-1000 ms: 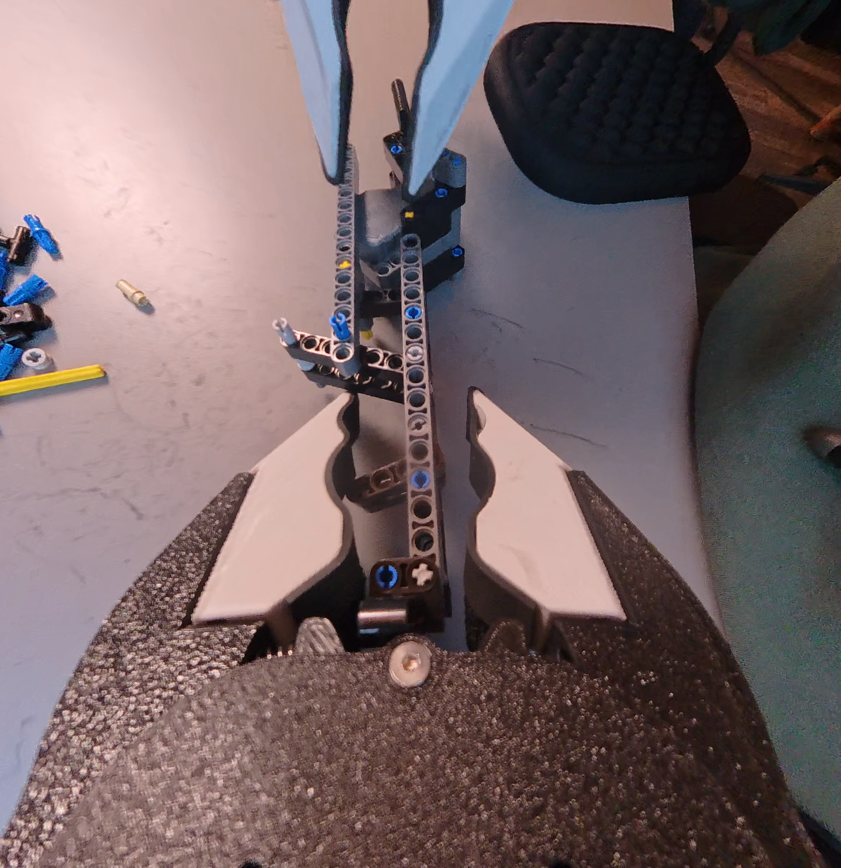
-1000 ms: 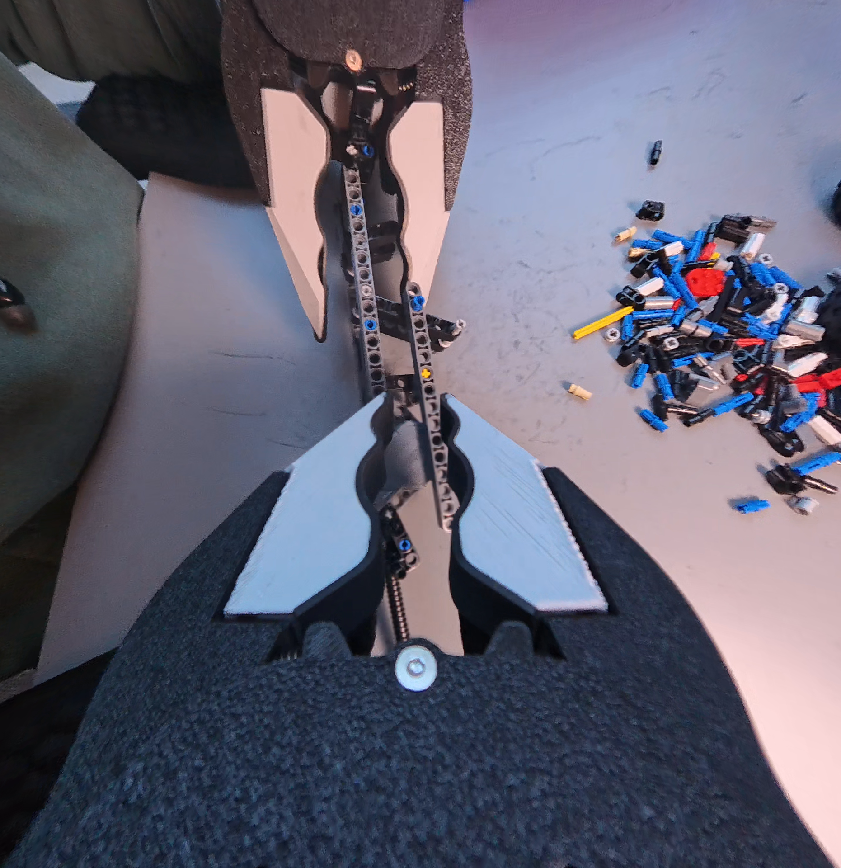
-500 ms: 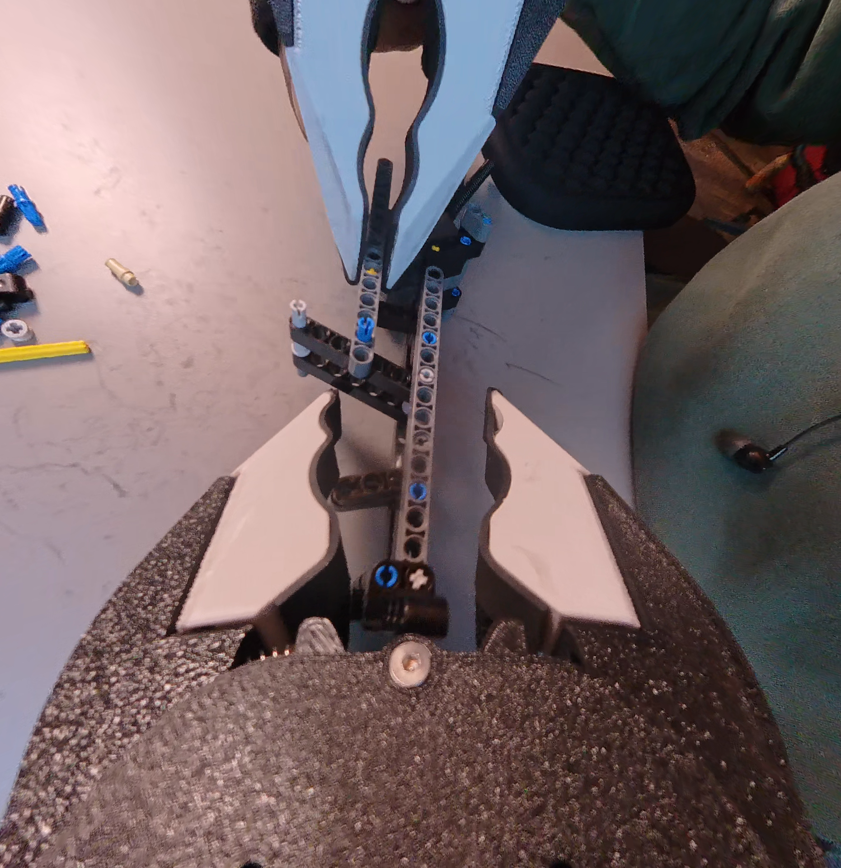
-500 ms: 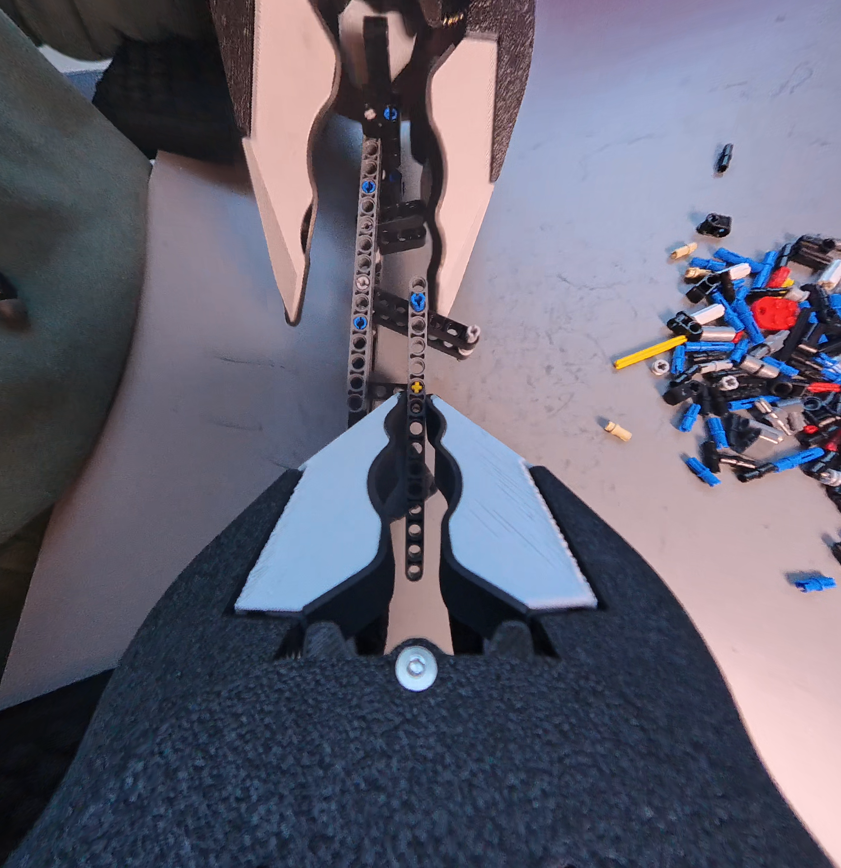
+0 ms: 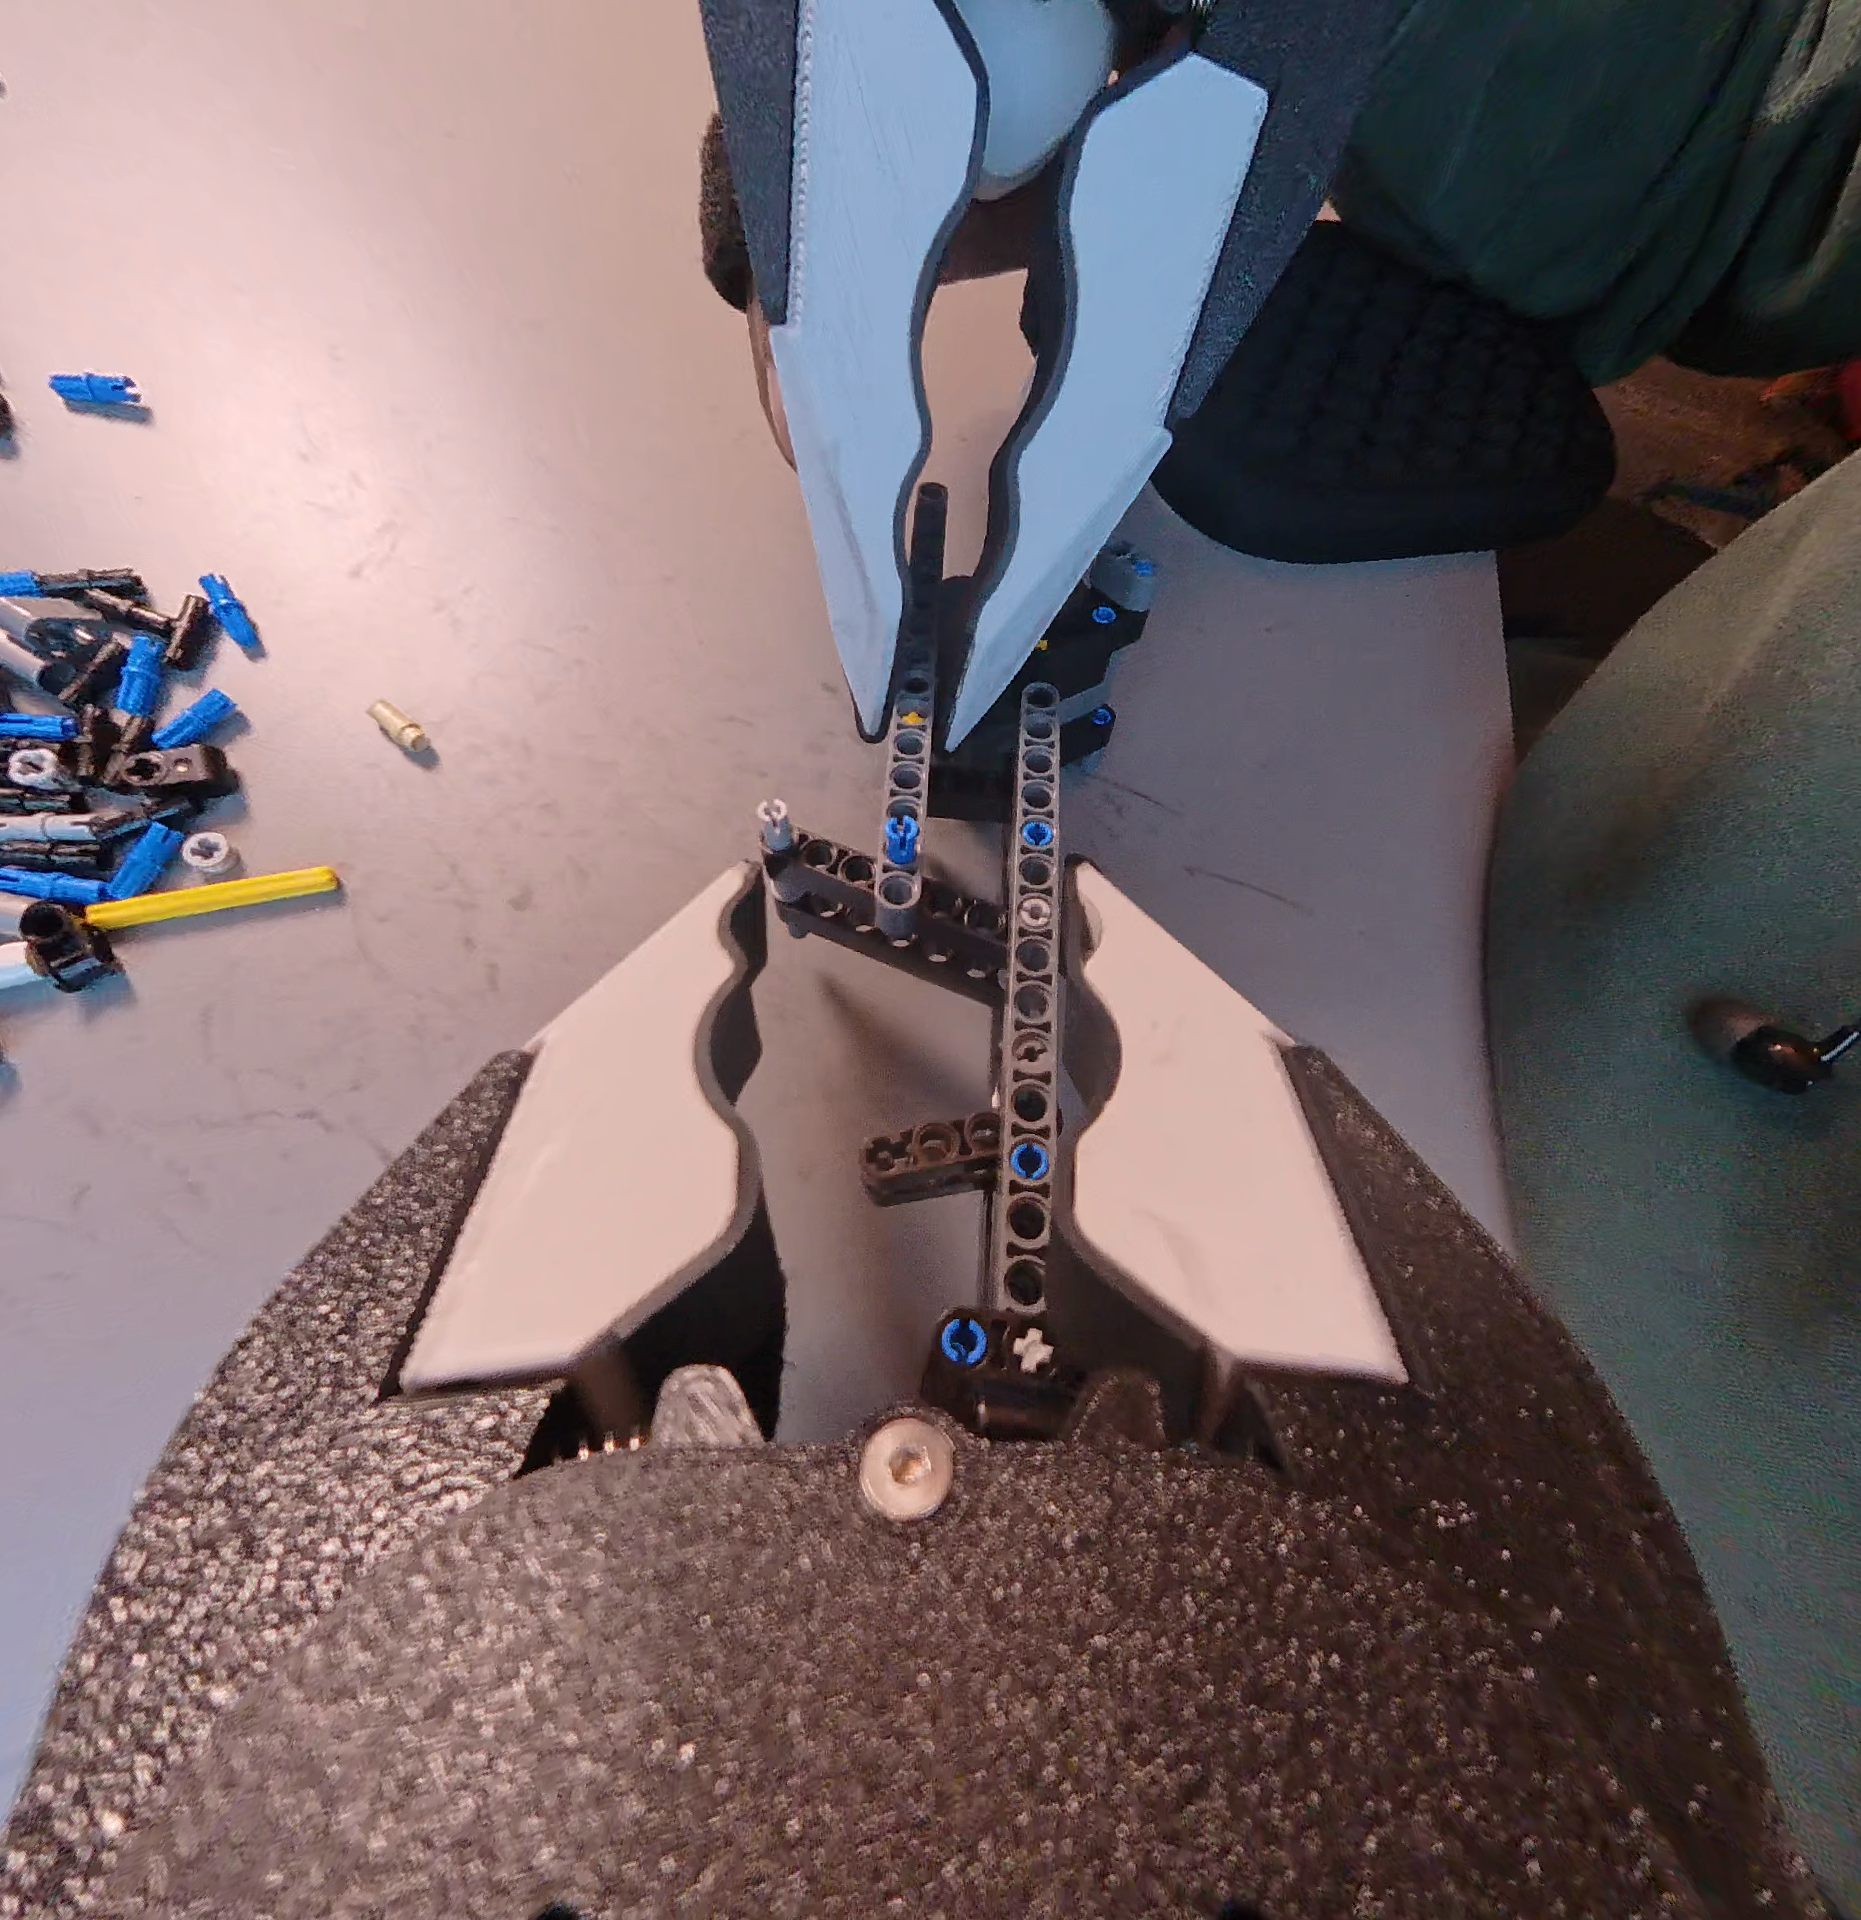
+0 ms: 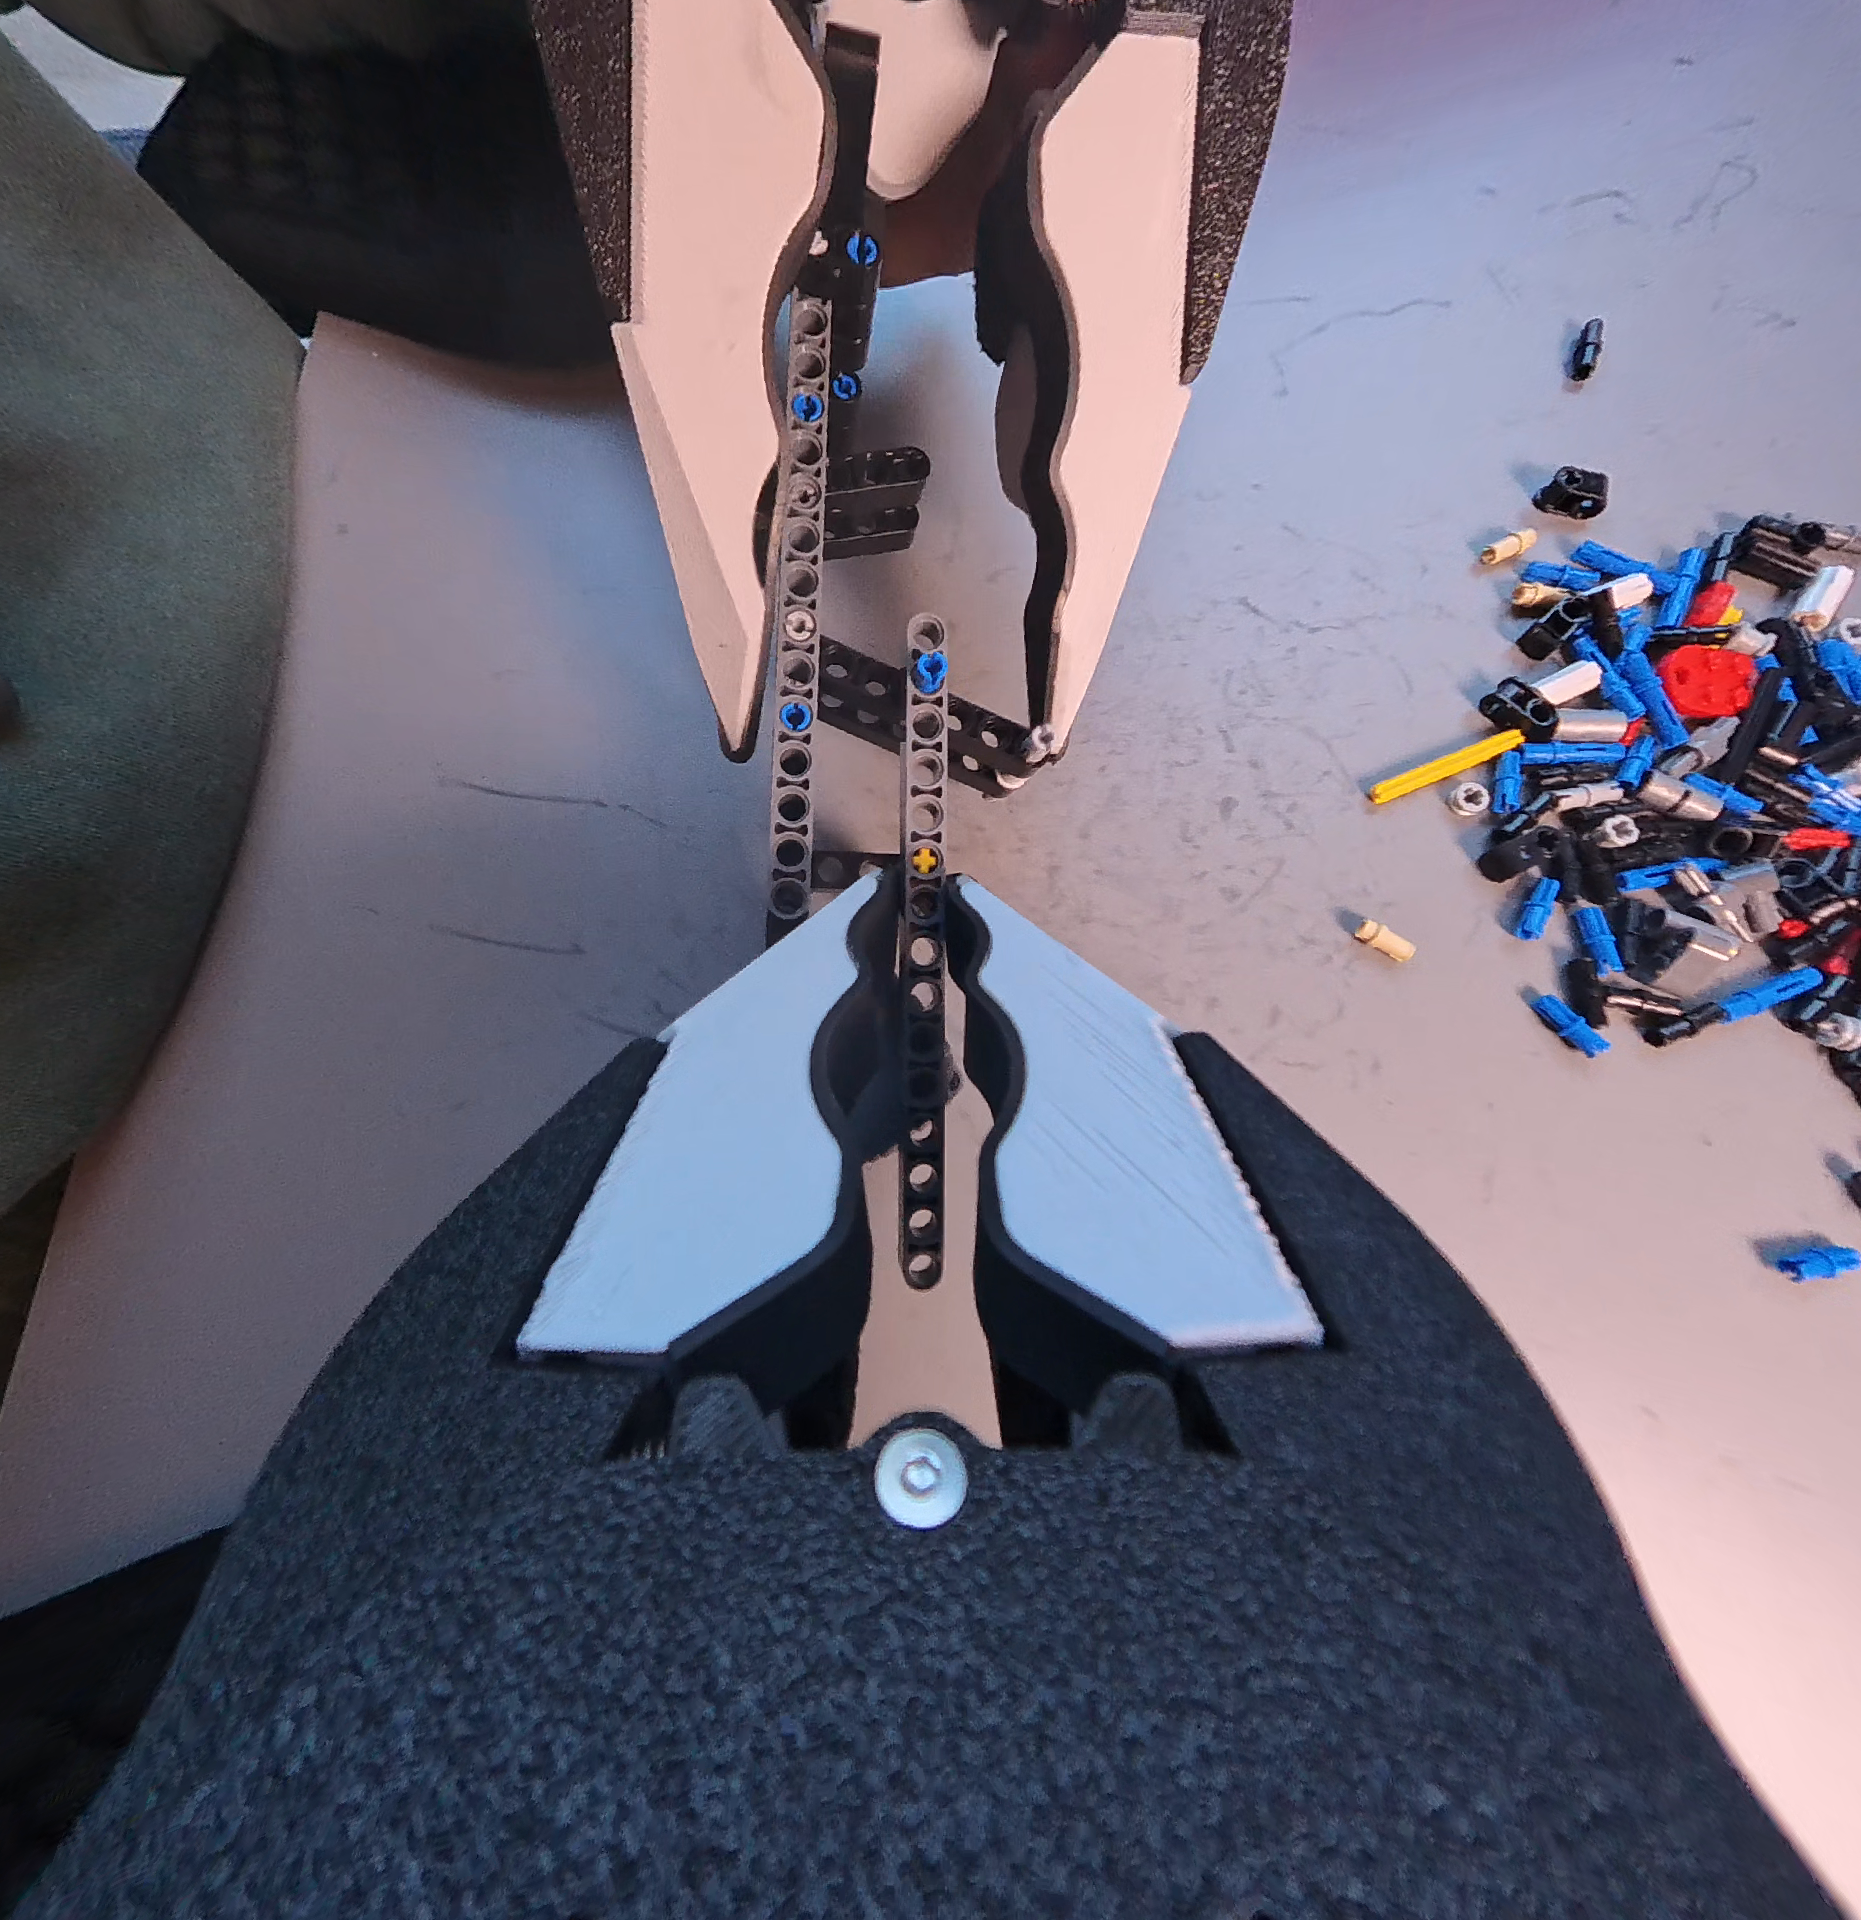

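The right gripper (image 6: 921, 883) has its jaws pinched on a short grey holed beam (image 6: 924, 935) of the beam frame (image 5: 947, 914). The left gripper (image 5: 921, 904) is spread wide; the long holed beam (image 5: 1032, 997) runs lengthwise between its jaws, against the right one, above the bench (image 5: 490, 312).

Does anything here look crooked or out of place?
Yes. The black cross beam of the dark grey holed-beam frame runs slanted between the two long beams, not square. A lone tan plastic peg and a blue pin lie apart from the pile of small parts.
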Demonstrator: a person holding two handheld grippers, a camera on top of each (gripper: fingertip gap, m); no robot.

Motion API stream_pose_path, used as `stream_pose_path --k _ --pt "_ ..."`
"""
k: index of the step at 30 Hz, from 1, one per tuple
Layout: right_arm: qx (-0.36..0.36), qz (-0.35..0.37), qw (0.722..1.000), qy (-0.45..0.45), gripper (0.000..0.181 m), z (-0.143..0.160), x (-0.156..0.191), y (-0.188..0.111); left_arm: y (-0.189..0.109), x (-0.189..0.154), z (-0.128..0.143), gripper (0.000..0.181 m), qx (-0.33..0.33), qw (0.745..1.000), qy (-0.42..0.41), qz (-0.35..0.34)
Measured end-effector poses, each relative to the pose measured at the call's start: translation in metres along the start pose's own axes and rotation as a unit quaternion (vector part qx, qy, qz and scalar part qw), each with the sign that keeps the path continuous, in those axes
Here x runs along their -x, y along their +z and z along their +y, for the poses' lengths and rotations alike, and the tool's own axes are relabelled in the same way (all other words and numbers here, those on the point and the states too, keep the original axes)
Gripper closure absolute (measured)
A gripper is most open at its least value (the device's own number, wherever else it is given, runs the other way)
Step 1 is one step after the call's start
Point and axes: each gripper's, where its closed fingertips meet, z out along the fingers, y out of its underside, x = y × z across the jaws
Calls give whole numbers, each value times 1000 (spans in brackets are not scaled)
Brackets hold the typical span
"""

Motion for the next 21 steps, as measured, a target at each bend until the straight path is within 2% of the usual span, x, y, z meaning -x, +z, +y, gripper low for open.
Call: stream_pose_path --k 5,7,10,14,21 --pt "-2 -26 999 31 175 -2 4 1 -7 -10 -6 111 -16 999 -15 45" --pt "4 -31 999 35 176 -3 7 2 -12 -8 -10 110 -22 999 -12 34" --pt "16 -38 999 29 176 -5 11 5 -4 -7 -5 107 12 1000 14 16" --pt "22 -36 999 21 176 -9 15 10 8 -11 8 119 79 996 45 25" --pt "20 -43 999 22 177 -9 16 7 11 -13 10 120 92 994 41 28"
